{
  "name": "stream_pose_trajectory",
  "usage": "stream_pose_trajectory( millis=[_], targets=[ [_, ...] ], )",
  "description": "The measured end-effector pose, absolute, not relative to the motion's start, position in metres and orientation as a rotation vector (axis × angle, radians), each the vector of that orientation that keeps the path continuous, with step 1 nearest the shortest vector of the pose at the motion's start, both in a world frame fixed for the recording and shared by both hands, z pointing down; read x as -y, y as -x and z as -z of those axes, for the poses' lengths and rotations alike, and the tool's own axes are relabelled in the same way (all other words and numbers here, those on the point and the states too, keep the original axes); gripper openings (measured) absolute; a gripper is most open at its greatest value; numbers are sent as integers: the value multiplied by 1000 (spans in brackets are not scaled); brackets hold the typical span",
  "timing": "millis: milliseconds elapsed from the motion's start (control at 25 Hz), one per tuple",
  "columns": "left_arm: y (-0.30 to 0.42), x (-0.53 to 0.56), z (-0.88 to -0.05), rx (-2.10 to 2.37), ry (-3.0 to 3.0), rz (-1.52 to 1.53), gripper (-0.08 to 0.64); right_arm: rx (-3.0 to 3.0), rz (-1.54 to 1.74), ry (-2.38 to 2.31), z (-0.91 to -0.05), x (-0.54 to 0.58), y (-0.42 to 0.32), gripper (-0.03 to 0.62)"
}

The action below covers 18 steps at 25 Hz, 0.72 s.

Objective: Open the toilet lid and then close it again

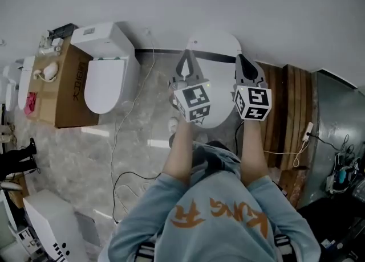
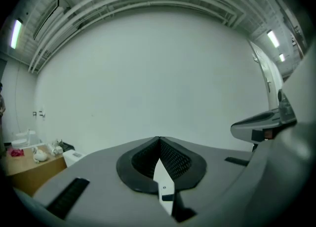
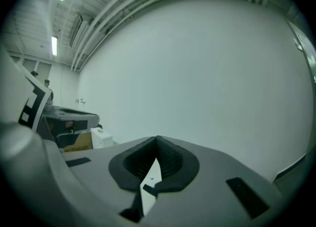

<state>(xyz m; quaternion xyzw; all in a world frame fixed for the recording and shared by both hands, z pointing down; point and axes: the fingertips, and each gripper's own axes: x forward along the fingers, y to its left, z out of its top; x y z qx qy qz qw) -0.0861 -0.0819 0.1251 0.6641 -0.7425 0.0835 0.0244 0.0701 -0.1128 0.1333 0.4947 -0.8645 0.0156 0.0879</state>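
At the left of the head view, a cardboard box (image 1: 68, 93) is stood against the wall with a second toilet (image 1: 105, 81) just beside it. Both are well apart from the work and appear merely stored there.

Near the centre, the left gripper (image 1: 186, 61) is held out at arm's length over the task's toilet. Its jaws are seen in the left gripper view (image 2: 159, 143) to be pressed together with nothing between them. Only the bare white wall (image 2: 148, 73) is faced, so the gripper is judged to be pointed roughly level and not down at the lid.

The toilet lid (image 1: 215, 43) is found at the upper centre of the head view, below and between the two grippers. It lies down flat over the bowl and is touched by neither gripper.

To its right, the right gripper (image 1: 242, 64) is held alongside the left one in a matching pose. In the right gripper view (image 3: 157, 143) its jaws are likewise shut on nothing. This paired, empty, lifted pose is read as a neutral position clear of the toilet, not as a working grip.

Further right, wooden boards (image 1: 288, 98) are laid on the floor by the toilet, and a cable (image 1: 285, 154) is run across them.
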Motion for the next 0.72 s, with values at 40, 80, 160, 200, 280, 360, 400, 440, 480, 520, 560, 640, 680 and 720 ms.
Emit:
stream_pose_trajectory(
  millis=[40, 80, 160, 200, 280, 360, 400, 440, 480, 520, 560, 640, 680, 720],
  targets=[
    [85, 83, -111, 2304, -2080, -233, 26, 2599, -26, -1486, -118, 114, -70, 12],
    [83, 85, -97, 2312, -2101, -208, 26, 2626, -12, -1495, -105, 116, -69, 12],
    [78, 87, -69, 2338, -2145, -148, 26, 2696, -21, -1503, -82, 120, -69, 12],
    [74, 87, -56, 2352, -2170, -121, 26, 2732, -40, -1508, -72, 122, -71, 12],
    [67, 86, -35, 2349, -2227, -80, 26, 2775, -62, -1514, -56, 123, -73, 12],
    [64, 88, -25, 2305, -2275, -39, 26, 2790, -46, -1496, -47, 126, -69, 12],
    [63, 88, -24, 2283, -2287, -19, 26, 2795, -32, -1477, -46, 126, -67, 12],
    [63, 88, -25, 2268, -2290, -3, 26, 2799, -21, -1461, -47, 125, -65, 12],
    [62, 85, -25, 2260, -2289, 10, 26, 2800, -14, -1453, -49, 122, -65, 12],
    [61, 82, -25, 2257, -2290, 17, 26, 2800, -8, -1453, -49, 119, -65, 12],
    [61, 78, -24, 2257, -2294, 21, 26, 2798, 0, -1457, -48, 116, -66, 12],
    [62, 72, -20, 2256, -2307, 29, 26, 2794, 21, -1473, -42, 110, -68, 12],
    [62, 71, -19, 2255, -2312, 33, 26, 2793, 29, -1482, -39, 108, -69, 12],
    [61, 70, -19, 2253, -2316, 35, 26, 2793, 35, -1491, -36, 108, -71, 12]
  ],
)
